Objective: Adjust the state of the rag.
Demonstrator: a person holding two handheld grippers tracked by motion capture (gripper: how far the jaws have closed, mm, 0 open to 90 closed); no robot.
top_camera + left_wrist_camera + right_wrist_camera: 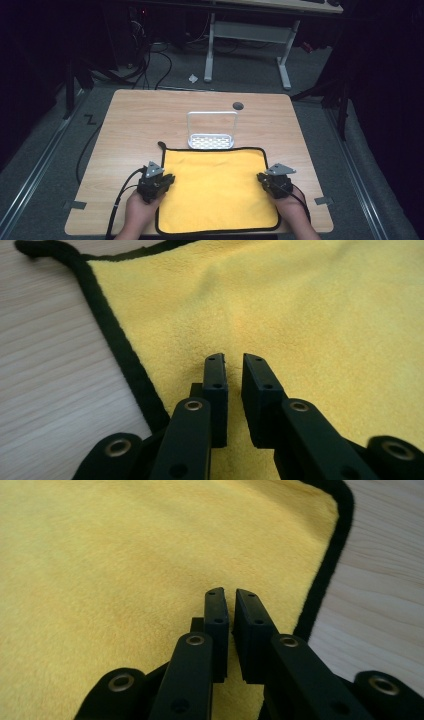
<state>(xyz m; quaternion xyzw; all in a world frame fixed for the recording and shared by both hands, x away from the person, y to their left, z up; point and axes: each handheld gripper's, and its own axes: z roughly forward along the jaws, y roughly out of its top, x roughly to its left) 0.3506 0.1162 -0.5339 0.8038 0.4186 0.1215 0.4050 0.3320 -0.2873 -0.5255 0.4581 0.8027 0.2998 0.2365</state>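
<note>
Yellow microfibre cloth [217, 187] is flanked mid-edge: left gripper [167, 180] at frame left, right gripper [262, 178] at frame right, both jaws nearly closed, nothing pinched.

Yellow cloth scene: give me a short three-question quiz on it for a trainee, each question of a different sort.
1. True or false: the yellow cloth lies spread flat on the wooden table.
2. What stands just beyond the cloth's far edge?
A. a white wire rack
B. a blue bowl
C. a red cup
3. At which sides of the cloth are the left hand-held gripper and the right hand-held gripper?

Key
1. True.
2. A: the white wire rack.
3. The left hand-held gripper is at the cloth's left edge and the right one at its right edge, each with jaws nearly together above the cloth, nothing between them.
</note>
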